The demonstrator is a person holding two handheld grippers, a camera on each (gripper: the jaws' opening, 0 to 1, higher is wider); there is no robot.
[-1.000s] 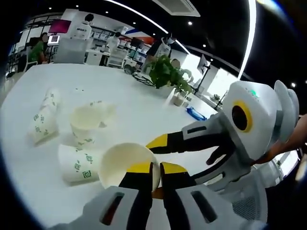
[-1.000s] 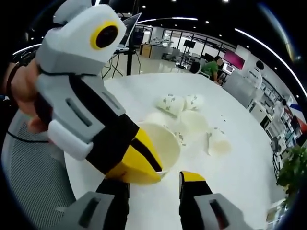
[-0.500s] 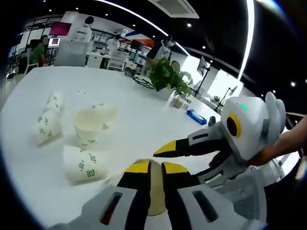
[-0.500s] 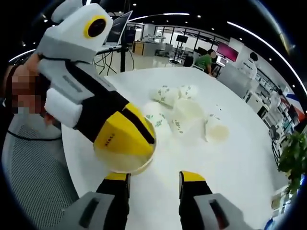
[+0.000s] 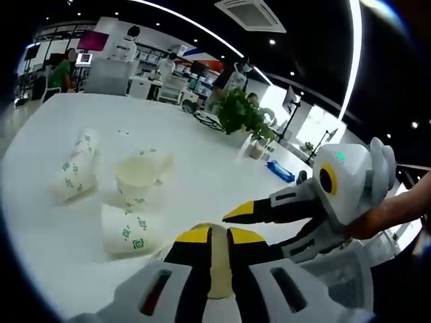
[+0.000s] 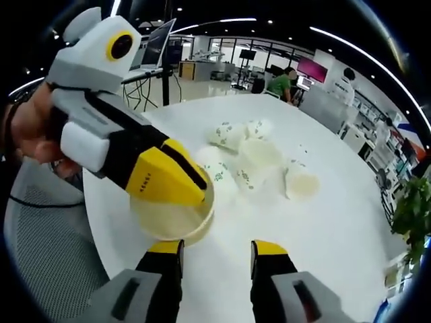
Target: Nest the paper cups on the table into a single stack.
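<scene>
In the right gripper view, the left gripper (image 6: 176, 187), white plastic with yellow-and-black jaws, is clamped on the thin rim of a smooth, round paper cup (image 6: 170, 217) held above the glossy white bench (image 6: 323, 235). Beyond lie more paper cups (image 6: 250, 156), white with small green printed marks too small to read. The right gripper (image 6: 215, 250) stands with its jaws apart, holding nothing.
</scene>
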